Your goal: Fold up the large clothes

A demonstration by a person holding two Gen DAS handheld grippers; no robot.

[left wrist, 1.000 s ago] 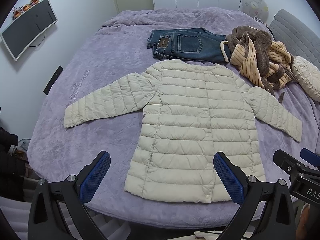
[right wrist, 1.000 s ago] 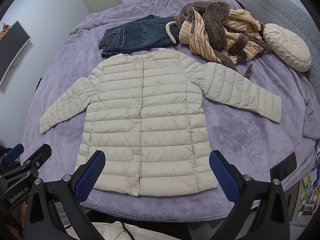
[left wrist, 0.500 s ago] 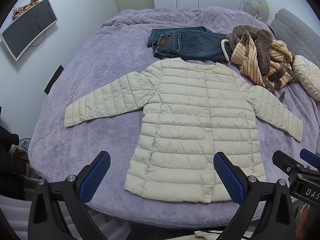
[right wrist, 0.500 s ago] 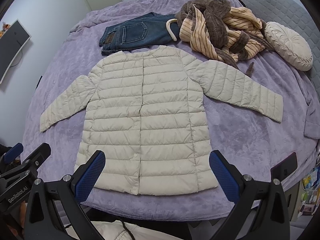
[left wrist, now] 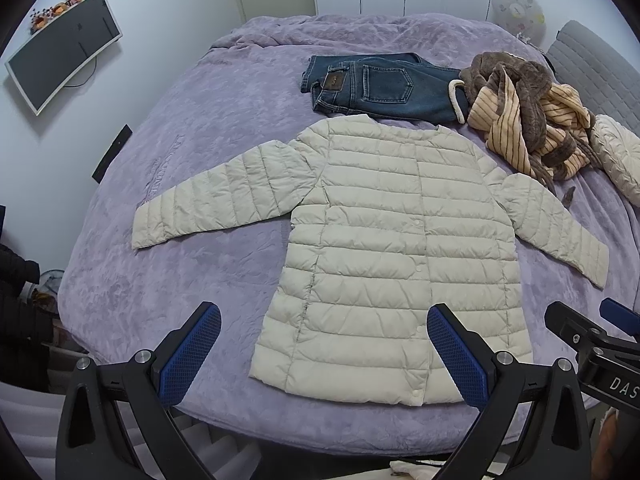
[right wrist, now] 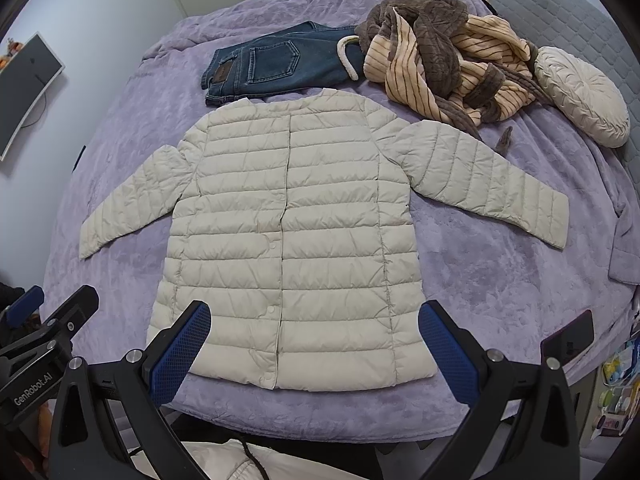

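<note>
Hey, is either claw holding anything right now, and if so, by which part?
Nothing is held. The left claw and the right claw are both open above the near hem of the puffer jacket, which lies flat on the bed.

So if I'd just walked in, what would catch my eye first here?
The cream puffer jacket, spread flat with both sleeves out, fills the middle of the purple bed. Beyond its collar lie folded jeans and, to their right, a heaped striped robe. Nearest the cameras, the left gripper and right gripper hover open at the jacket's hem, holding nothing.
</note>
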